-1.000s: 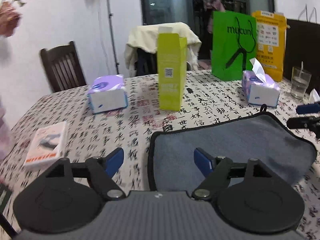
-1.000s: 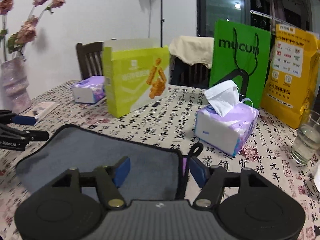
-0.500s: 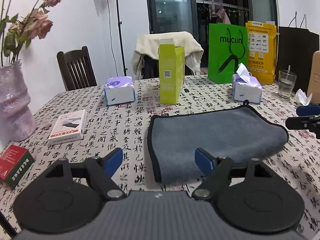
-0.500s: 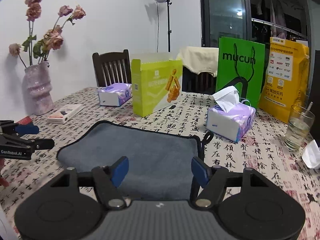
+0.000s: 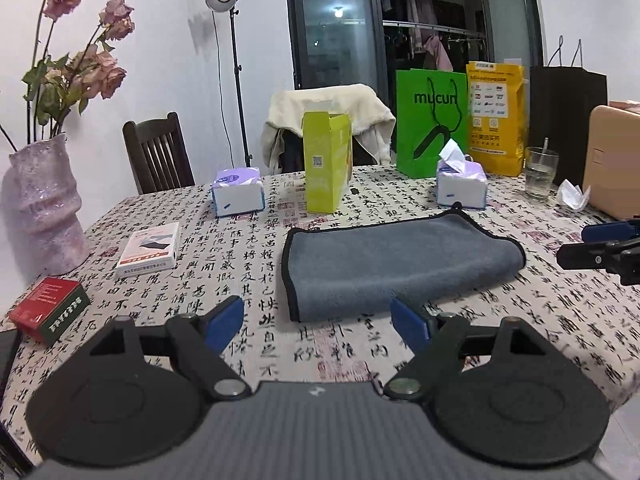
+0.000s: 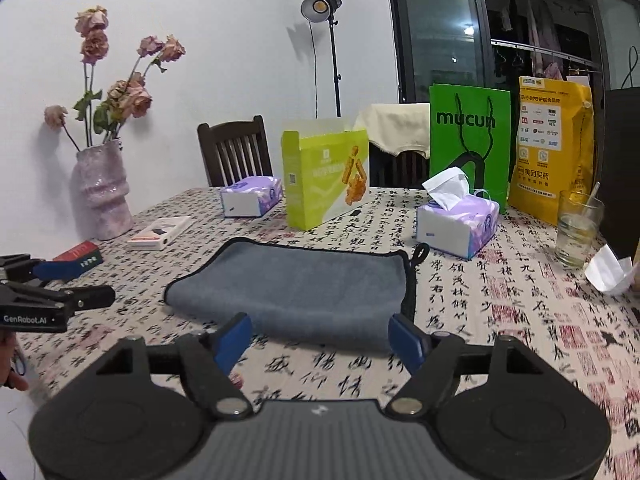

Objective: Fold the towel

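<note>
A grey towel (image 5: 396, 256) with black edging lies folded flat on the calligraphy-print tablecloth; it also shows in the right wrist view (image 6: 296, 284), with its hanging loop at the far right corner. My left gripper (image 5: 318, 322) is open and empty, held back above the table just short of the towel's near edge. My right gripper (image 6: 320, 338) is open and empty, also just short of the towel. Each gripper appears in the other's view, the right one (image 5: 600, 246) to the towel's right, the left one (image 6: 52, 292) to its left.
Behind the towel stand a lime-green box (image 5: 326, 160), two tissue boxes (image 5: 238, 190) (image 5: 460, 184), a green bag (image 5: 432, 120), a yellow bag (image 5: 496, 112) and a glass (image 5: 540, 172). A pink vase (image 5: 44, 216), a white box (image 5: 150, 248) and a red box (image 5: 50, 312) sit left.
Both grippers have pulled back and up from over the towel, staying open. The towel lies still and now sits wholly in front of the fingers.
</note>
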Available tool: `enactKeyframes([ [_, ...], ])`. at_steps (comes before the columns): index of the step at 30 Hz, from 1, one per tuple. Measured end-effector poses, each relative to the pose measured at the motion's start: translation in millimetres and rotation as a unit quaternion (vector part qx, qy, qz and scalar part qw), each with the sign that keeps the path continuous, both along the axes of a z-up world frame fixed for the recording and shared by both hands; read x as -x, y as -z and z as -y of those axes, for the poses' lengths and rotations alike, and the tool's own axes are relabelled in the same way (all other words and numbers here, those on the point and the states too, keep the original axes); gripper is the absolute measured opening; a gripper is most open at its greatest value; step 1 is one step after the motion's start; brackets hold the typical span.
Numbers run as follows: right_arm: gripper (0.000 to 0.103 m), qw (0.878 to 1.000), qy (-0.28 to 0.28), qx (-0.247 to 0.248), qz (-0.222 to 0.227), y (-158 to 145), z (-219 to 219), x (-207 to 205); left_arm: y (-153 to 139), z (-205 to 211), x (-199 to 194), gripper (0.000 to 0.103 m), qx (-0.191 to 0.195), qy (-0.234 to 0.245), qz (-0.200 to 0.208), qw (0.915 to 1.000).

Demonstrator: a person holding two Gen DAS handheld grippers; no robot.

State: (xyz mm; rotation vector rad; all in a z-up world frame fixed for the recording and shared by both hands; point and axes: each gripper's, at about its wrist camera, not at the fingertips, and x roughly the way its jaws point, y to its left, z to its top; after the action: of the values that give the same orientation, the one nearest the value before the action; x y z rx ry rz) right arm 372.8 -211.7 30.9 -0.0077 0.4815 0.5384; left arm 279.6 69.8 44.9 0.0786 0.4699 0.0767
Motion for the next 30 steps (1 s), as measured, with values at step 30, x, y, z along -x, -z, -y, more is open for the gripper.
enactKeyframes([
  [30, 0.089, 0.999, 0.005, -0.018, 0.049, 3.5, 14.7, 165.0, 10.4, 33.5, 160.6, 0.096, -0.009, 0.009, 0.053, 0.9985],
])
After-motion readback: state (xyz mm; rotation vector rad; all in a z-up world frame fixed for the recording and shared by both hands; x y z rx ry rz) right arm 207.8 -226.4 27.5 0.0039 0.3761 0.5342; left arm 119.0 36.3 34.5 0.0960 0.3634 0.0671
